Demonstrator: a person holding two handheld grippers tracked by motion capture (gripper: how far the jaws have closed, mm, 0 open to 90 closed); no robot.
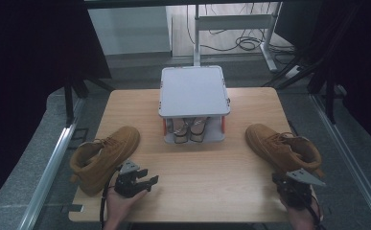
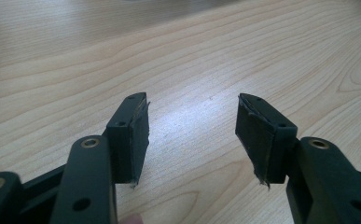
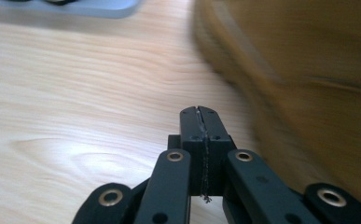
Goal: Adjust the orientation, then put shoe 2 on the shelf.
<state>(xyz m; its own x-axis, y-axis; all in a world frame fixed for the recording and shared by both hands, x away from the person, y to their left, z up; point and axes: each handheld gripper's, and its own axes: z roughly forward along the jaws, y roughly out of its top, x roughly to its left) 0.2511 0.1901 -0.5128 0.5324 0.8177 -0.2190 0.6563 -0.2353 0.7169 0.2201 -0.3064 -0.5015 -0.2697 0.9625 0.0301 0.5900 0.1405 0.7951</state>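
1. Start from the left boot (image 1: 104,158): it lies on the near-left part of the table (image 1: 207,167), toe aimed away from you and toward the middle, heel and open collar at the near-left corner. Its long axis runs on a diagonal, not square to the table edge.
2. The right boot (image 1: 284,149) mirrors it on the near-right side, toe pointing up and inward, heel and collar nearest your right hand. In the right gripper view it (image 3: 308,79) looms as a blurred tan mass just to the gripper's right.
3. Your left gripper (image 1: 147,184) sits just beside the left boot's heel, on its inner side, so that boot lies to its left. The jaws are spread wide with bare wood between them, as the left gripper view (image 2: 192,135) shows; it holds nothing.
4. Your right gripper (image 1: 292,189) hovers just near the right boot's collar. Its jaws are pressed together with nothing between them (image 3: 200,114).
5. Each hand is nearest its own boot. The left looks readier, I judge, being already spread; the right would have to part its jaws first.
6. Farther back, the grey shoe rack (image 1: 195,91) stands at the table's centre with a pair already under its top shelf.
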